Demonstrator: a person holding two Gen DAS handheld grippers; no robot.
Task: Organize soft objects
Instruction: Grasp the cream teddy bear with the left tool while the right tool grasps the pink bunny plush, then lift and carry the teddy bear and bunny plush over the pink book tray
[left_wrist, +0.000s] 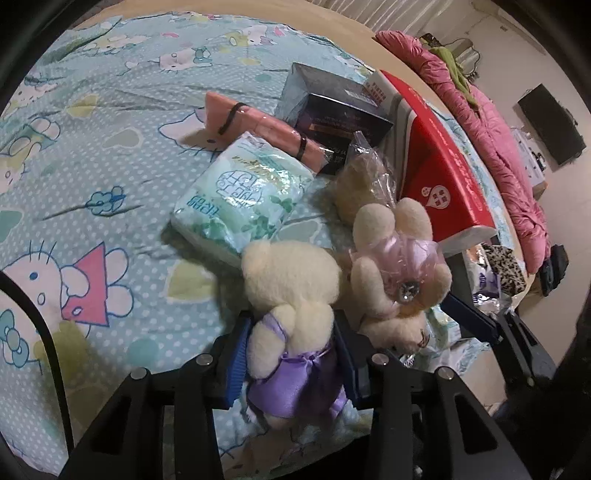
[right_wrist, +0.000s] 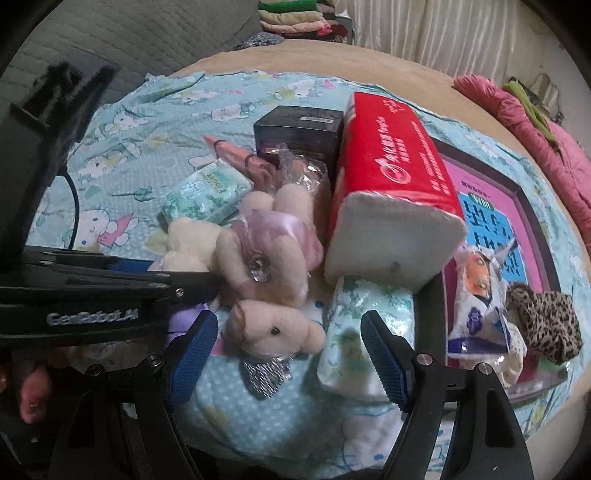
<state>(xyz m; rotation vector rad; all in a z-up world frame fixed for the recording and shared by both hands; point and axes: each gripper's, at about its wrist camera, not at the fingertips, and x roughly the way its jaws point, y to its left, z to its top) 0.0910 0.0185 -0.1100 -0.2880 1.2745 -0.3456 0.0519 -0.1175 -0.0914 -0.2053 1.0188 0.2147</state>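
A cream plush bear in a purple dress (left_wrist: 291, 332) is pinched between the blue pads of the left gripper (left_wrist: 293, 363), low over the patterned bedsheet (left_wrist: 110, 155). A second plush bear with a pink bow (right_wrist: 273, 328) is seen lying on the sheet between the widely spread fingers of the right gripper (right_wrist: 291, 354), untouched by either pad. Beside it, toward the sheet's far edge, a red tissue pack (right_wrist: 391, 192) is propped.

My left gripper (left_wrist: 291, 365): black plastic linkage arms, silver pivot screws, ribbed blue rubber pads (left_wrist: 238, 363), thin black cable (left_wrist: 48, 332). My right gripper (right_wrist: 290, 354): same build; white "GenRobot.AI" lettering (right_wrist: 92, 317) on the black body beside it.
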